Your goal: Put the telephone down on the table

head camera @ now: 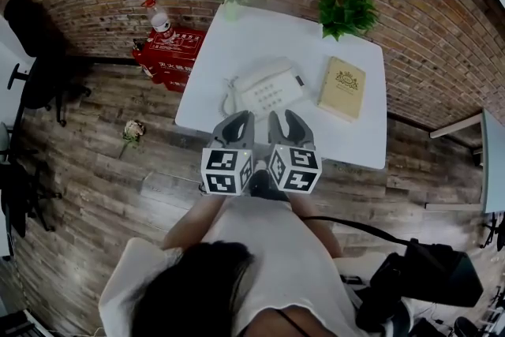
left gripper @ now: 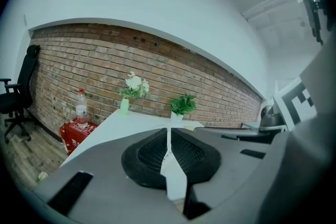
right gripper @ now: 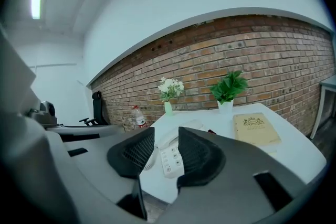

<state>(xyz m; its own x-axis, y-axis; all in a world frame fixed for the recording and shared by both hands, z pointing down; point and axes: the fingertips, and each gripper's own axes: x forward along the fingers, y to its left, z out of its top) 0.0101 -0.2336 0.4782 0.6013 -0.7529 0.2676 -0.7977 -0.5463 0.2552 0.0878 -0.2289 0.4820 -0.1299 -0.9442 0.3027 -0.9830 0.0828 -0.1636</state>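
The right tool (right gripper: 167, 132) hides part of the telephone (right gripper: 169, 159); the title on the book (right gripper: 255, 128) is unreadably small

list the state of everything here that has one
telephone, lying flat on the table, not held
book, closed, flat on the table
left gripper, shut, empty
right gripper, open, nothing between its jaws
bottle, upright on the red box
flower vase, upright on the table
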